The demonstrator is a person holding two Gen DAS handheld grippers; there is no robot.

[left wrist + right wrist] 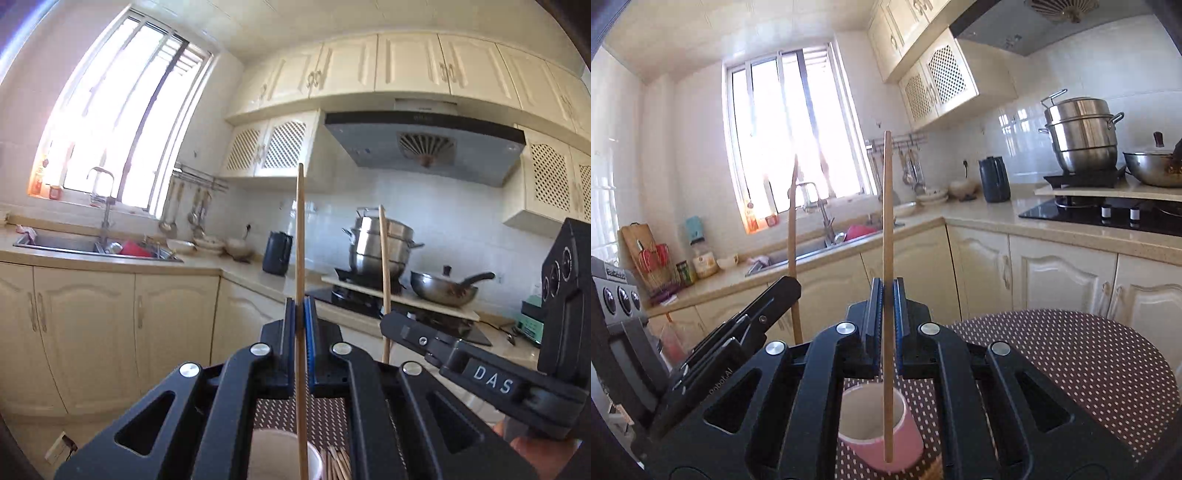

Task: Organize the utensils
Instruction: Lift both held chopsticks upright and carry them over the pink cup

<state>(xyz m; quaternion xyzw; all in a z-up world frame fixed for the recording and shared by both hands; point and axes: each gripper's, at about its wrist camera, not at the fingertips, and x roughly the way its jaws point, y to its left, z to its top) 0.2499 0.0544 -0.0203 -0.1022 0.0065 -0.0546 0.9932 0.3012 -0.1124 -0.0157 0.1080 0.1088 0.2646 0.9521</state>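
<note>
My left gripper [300, 317] is shut on a wooden chopstick [300, 229] that stands upright between its blue pads. The right gripper [887, 295] is likewise shut on a second upright chopstick [886, 206]. Both are held level, side by side, above a pink cup [879, 432] with a white inside on the dotted tablecloth [1071, 362]. The lower end of the right chopstick hangs over the cup's mouth. In the left wrist view the right gripper [388, 325] shows at the right with its chopstick [384, 258]. Loose chopsticks [336, 463] lie beside the cup [280, 458].
Cream kitchen cabinets and a counter run behind. A sink [812, 251] with a faucet sits under the window. A black kettle [994, 179], a steel steamer pot [1082, 136] and a wok [1152, 168] stand by the stove. A range hood [424, 144] hangs above.
</note>
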